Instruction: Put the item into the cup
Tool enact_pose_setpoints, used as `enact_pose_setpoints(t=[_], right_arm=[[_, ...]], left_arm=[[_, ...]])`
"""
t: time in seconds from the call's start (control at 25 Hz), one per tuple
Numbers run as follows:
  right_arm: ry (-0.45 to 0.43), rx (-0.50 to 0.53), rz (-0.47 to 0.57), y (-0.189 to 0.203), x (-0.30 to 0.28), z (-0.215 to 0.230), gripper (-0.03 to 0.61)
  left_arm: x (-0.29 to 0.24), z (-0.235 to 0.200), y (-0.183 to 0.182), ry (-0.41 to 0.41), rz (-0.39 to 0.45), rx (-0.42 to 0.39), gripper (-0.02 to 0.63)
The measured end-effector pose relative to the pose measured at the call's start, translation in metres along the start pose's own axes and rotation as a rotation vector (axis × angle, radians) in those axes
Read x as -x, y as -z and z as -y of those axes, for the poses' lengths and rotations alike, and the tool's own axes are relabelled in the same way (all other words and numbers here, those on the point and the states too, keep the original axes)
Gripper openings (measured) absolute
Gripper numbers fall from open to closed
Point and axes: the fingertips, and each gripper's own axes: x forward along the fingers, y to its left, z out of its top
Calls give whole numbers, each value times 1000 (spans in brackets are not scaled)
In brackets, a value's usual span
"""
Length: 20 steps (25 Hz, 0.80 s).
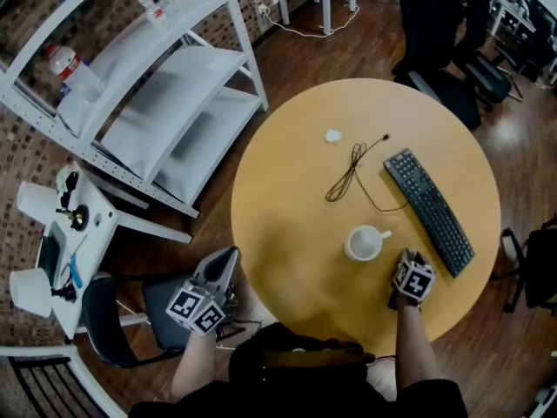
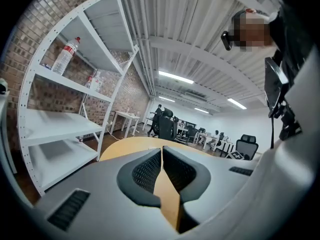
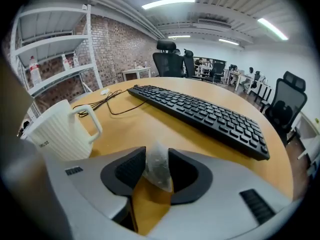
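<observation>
Nearby, kbd [image 1: 429, 209] right of cup [image 1: 364, 243], cable [image 1: 348, 174] beyond, sachet [image 3: 159, 169] pinched

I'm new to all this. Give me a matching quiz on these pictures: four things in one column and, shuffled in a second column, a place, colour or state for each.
Things:
1. cup
2. keyboard
3. bag
4. left gripper

Descriptions:
A. jaws together, nothing held
B. white, standing on the table
C. black, to the right of the cup
D. pinched in the right gripper

Pairs: 1-B, 2-C, 3-D, 4-A.
</observation>
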Motion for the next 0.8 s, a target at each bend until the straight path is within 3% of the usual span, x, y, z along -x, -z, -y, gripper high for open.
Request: enact_pose_setpoints(t=[0.2,0.44,0.6,0.8], right_arm=[[-167,29,178,-28,42,-28,146],[-353,183,426,-87,110,-86,146],[-445,220,512,-110,131,-118,145],[-491,249,552,-120,145,-147,146]], left_arm=[[-17,14,-3,50,13,11,17],[-23,25,-7,87,35,8,17],[-15,27,-12,82,59,9,17],[2,25,-23,63,106,18,17]])
